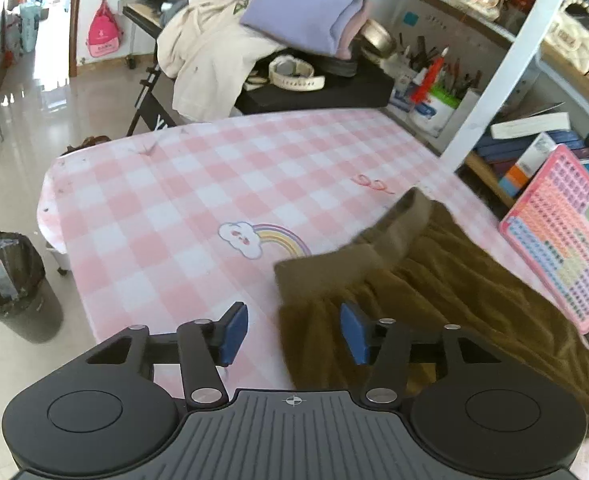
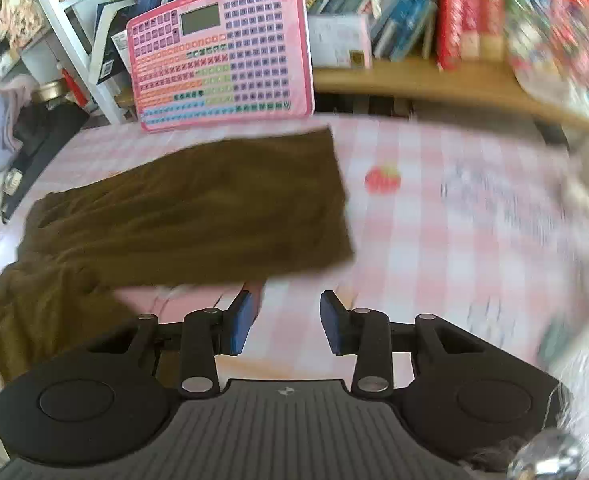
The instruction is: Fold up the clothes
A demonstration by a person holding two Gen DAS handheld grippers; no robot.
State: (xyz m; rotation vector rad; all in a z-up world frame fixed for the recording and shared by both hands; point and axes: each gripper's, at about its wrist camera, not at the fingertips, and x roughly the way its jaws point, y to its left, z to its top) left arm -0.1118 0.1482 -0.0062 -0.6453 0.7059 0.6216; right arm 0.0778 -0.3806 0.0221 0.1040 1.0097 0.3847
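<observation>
A brown skirt (image 1: pixel 446 292) lay on the desk (image 1: pixel 174 200), which was covered in a pink checked cloth, along the edge nearest the shelves (image 1: pixel 534 92). Its waistband (image 1: pixel 374 248) pointed toward the middle of the desk, beside a printed rainbow (image 1: pixel 266 238). In the right wrist view part of the skirt (image 2: pixel 198 208) was folded over on itself, its straight hem edge near a printed strawberry (image 2: pixel 382 179). A pink keyboard toy (image 2: pixel 222 52) leaned against the shelves just behind the skirt. The left gripper (image 1: pixel 294 330) hovered over the skirt's corner, jaws wide apart and holding nothing. The right gripper (image 2: pixel 288 322) hung over bare cloth just beside the folded edge, jaws likewise spread and empty.
</observation>
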